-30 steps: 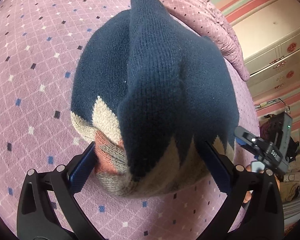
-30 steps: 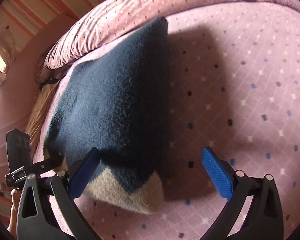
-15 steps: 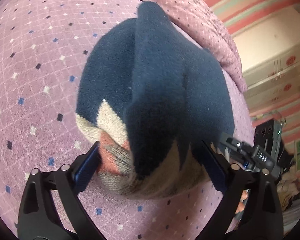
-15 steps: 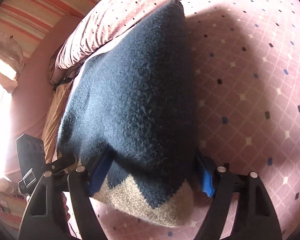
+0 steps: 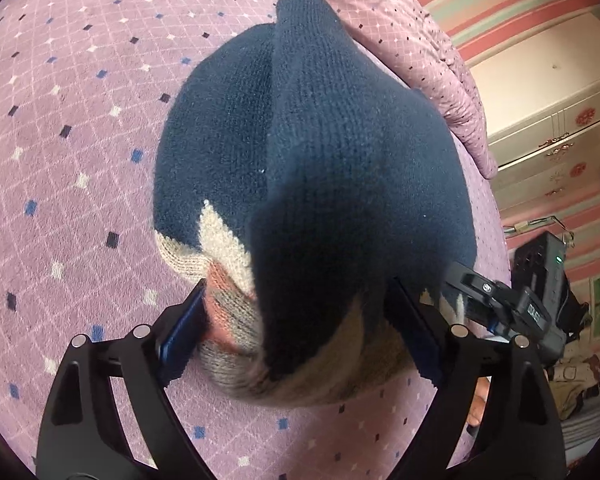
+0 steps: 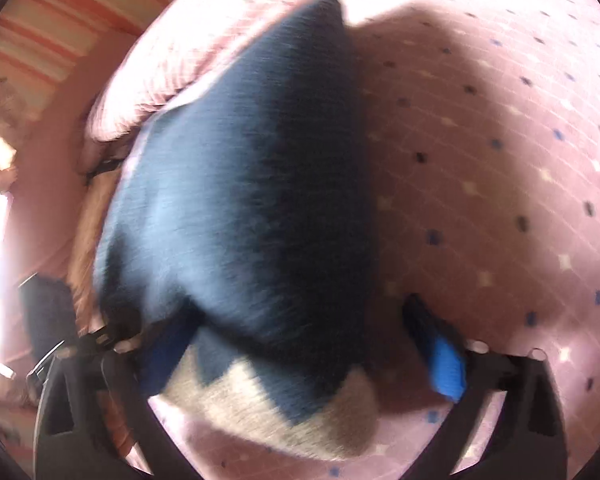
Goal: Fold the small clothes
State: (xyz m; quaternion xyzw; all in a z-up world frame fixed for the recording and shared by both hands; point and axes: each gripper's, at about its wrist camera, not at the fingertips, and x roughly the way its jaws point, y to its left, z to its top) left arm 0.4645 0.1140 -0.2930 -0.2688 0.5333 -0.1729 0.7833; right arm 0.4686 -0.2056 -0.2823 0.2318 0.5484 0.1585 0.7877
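A folded navy knit sweater (image 5: 340,140) with a beige and pink zigzag hem lies on the purple patterned bedspread (image 5: 80,120). My left gripper (image 5: 296,292) straddles the bunched hem. Its jaws are closing, and both blue pads press the fabric from either side. In the blurred right wrist view the same sweater (image 6: 240,200) fills the left half. My right gripper (image 6: 296,332) has its jaws opening around the hem's beige corner. The left pad is against the cloth and the right pad (image 6: 444,360) stands clear of it. The right gripper's body (image 5: 508,312) shows beside the sweater in the left wrist view.
A rolled quilt in the same purple cloth (image 5: 420,40) lies behind the sweater. A cream cabinet (image 5: 540,100) and a striped wall stand beyond the bed's right edge. The bedspread (image 6: 500,160) stretches bare to the right of the sweater. A hand (image 5: 480,404) holds the right gripper.
The left jaws have narrowed onto the hem. The right jaws closed around the sweater's corner half a second ago and now stand wide again, with the picture blurred.
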